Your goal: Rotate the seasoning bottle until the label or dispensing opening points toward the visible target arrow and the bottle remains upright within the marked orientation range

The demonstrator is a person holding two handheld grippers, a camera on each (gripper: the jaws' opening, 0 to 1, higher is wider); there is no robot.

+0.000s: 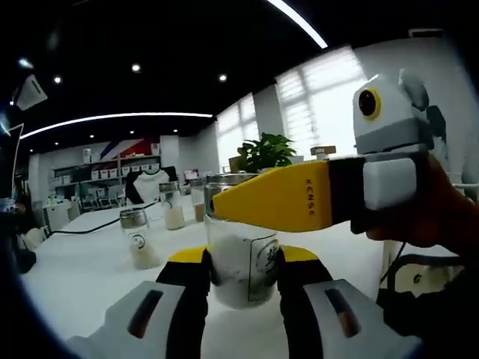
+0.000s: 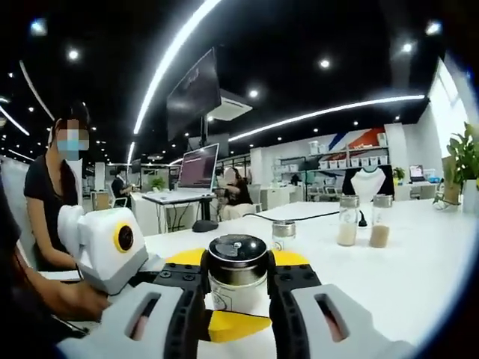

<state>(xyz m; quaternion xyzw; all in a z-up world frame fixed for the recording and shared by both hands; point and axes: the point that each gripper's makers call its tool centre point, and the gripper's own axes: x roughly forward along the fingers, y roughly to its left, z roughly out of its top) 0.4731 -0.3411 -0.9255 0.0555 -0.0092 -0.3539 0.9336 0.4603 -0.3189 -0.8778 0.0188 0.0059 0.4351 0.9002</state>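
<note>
Left gripper (image 1: 243, 271) — I see its jaws clamped on the seasoning bottle's (image 1: 241, 247) glass body, upright on the white table (image 1: 82, 269). Right gripper (image 2: 238, 288) pinches the same bottle just under its metal lid (image 2: 237, 250) — two taller jars (image 2: 363, 221) stand well right of it.

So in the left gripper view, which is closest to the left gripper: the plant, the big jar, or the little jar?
1. Big jar, between the left gripper's jaws.
2. Little jar, to the left on the white table.
3. Plant, far back by the window.
</note>
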